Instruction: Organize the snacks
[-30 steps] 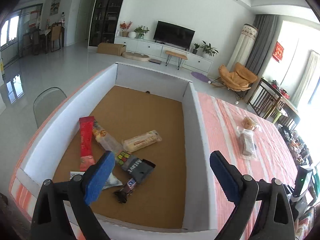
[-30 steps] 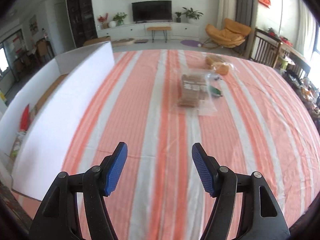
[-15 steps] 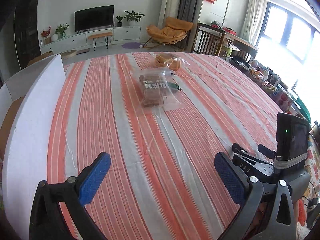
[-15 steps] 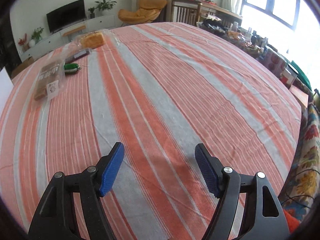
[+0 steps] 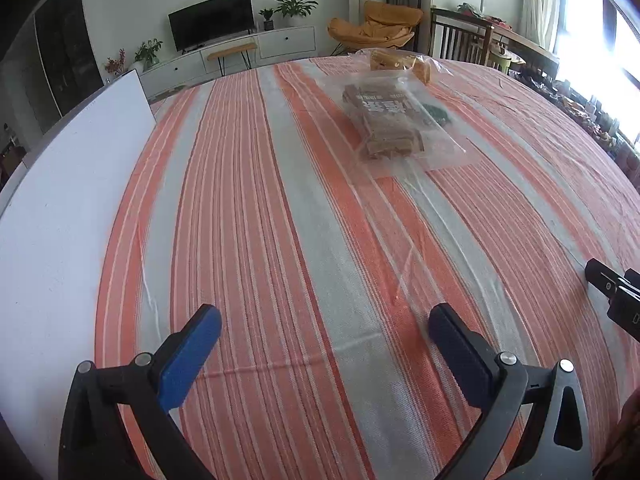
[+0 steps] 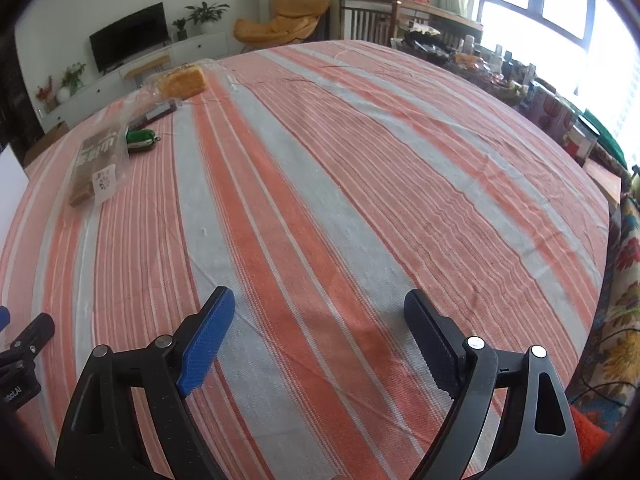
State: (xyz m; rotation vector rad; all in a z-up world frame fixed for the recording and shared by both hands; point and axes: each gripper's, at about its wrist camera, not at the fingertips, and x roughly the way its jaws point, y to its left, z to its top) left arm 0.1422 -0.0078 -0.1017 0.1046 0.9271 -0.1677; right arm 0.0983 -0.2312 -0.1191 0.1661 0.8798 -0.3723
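A clear bag of brown bread slices [image 5: 386, 124] lies on the striped tablecloth, far ahead of my open, empty left gripper [image 5: 324, 334]. Behind it lies a bag with a golden loaf [image 5: 400, 62], and beside it a small green packet [image 5: 438, 114]. The white wall of the snack box [image 5: 68, 200] stands at the left. My right gripper [image 6: 318, 322] is open and empty over bare cloth. In its view the bread bag [image 6: 98, 164], green packet [image 6: 140, 138], a dark bar [image 6: 158, 112] and the golden loaf [image 6: 182, 80] lie far left.
The orange and grey striped cloth [image 5: 280, 220] covers the whole table. Cluttered items [image 6: 560, 120] line the table's right edge near the window. Part of the other gripper shows at the right edge of the left wrist view [image 5: 616, 296].
My left gripper swung right from over the box to over the cloth, facing the bread bag. My right gripper turned right, so the snacks now sit far left in its view.
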